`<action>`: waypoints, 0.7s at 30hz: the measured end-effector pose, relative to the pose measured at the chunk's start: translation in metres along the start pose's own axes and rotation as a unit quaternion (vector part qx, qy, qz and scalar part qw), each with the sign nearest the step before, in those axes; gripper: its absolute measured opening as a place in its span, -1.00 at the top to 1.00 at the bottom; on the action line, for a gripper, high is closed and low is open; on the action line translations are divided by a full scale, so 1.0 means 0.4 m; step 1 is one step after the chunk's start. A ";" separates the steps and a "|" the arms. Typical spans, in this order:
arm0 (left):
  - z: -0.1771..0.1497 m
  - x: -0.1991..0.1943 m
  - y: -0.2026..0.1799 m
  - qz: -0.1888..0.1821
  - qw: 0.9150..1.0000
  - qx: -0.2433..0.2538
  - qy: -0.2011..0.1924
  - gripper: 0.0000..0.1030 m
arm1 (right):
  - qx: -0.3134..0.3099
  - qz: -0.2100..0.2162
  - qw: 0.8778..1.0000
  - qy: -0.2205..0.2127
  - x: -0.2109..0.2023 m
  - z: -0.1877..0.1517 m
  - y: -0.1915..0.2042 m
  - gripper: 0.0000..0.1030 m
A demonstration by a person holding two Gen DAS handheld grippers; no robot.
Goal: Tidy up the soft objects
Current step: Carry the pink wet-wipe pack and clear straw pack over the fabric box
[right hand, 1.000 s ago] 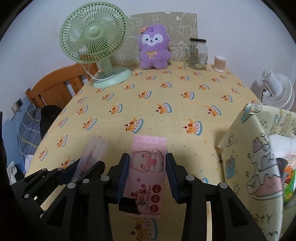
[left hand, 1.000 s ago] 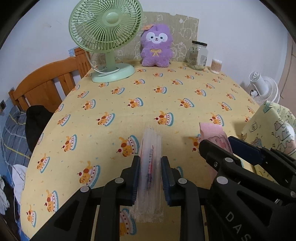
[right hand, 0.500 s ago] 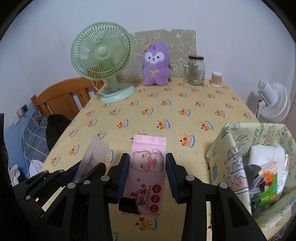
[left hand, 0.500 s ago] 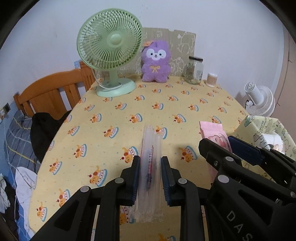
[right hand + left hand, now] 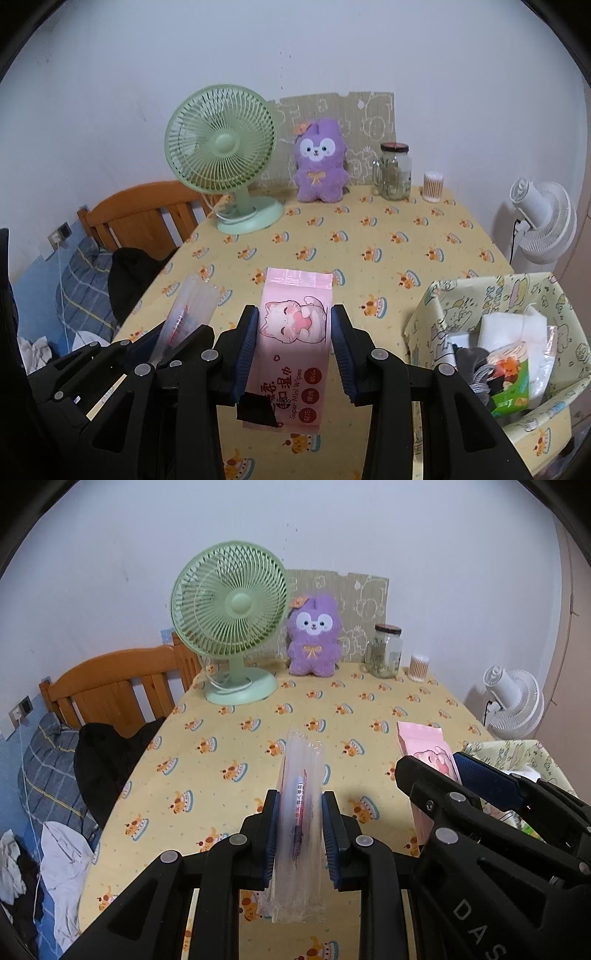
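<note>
My left gripper is shut on a clear plastic packet with red print and holds it above the yellow tablecloth. My right gripper is shut on a pink wet-wipes pack with a cat picture, also held above the table. The clear packet also shows in the right wrist view, and the pink pack in the left wrist view. A patterned fabric bin stands at the right with tissue packs and other soft items inside.
At the far edge stand a green desk fan, a purple plush toy, a glass jar and a cotton-swab tub. A wooden chair and bedding lie to the left. A white floor fan stands to the right.
Both grippers have risen and pulled back from the table with their packs still held. The fabric bin has come further into the right wrist view.
</note>
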State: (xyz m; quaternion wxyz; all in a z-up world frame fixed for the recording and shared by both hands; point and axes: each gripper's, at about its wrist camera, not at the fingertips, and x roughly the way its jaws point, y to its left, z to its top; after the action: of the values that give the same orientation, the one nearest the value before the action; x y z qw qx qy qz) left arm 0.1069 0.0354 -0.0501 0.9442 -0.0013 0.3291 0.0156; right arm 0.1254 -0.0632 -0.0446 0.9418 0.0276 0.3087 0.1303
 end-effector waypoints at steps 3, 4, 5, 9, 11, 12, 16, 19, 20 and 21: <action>0.006 -0.019 -0.008 0.000 1.000 0.000 -0.008 0.59 | -0.001 0.000 1.000 -0.010 -0.025 0.009 -0.005 0.17; 0.008 -0.025 -0.011 -0.001 1.000 0.000 -0.010 0.59 | -0.001 0.000 1.000 -0.012 -0.031 0.011 -0.007 0.17; 0.010 -0.029 -0.014 -0.001 1.000 0.000 -0.012 0.59 | -0.001 0.000 1.000 -0.015 -0.038 0.012 -0.009 0.17; 0.018 -0.056 -0.036 -0.003 1.000 0.000 -0.025 0.59 | 0.010 0.007 1.000 -0.025 -0.063 0.018 -0.026 0.17; 0.023 -0.062 -0.044 -0.005 1.000 -0.001 -0.030 0.59 | 0.014 0.006 0.999 -0.033 -0.079 0.022 -0.035 0.17; 0.024 -0.065 -0.052 -0.006 0.999 0.000 -0.031 0.59 | 0.012 0.002 0.999 -0.038 -0.089 0.024 -0.040 0.17; 0.027 -0.077 -0.075 -0.009 0.999 0.005 -0.036 0.59 | 0.010 -0.003 0.999 -0.044 -0.105 0.026 -0.059 0.17; 0.029 -0.083 -0.095 -0.012 0.999 0.009 -0.040 0.59 | 0.010 -0.008 0.999 -0.050 -0.120 0.029 -0.077 0.17; 0.030 -0.085 -0.103 -0.012 0.999 0.010 -0.041 0.59 | 0.010 -0.010 0.999 -0.052 -0.124 0.030 -0.084 0.17; 0.031 -0.086 -0.109 -0.013 0.999 0.011 -0.042 0.59 | 0.010 -0.010 0.998 -0.053 -0.127 0.032 -0.089 0.17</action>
State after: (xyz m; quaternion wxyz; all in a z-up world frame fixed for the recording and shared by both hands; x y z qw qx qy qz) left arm 0.0890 -0.0091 -0.0190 0.9573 0.0057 0.2892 -0.0002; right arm 0.1015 -0.1107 -0.0098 0.9579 0.0409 0.2595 0.1158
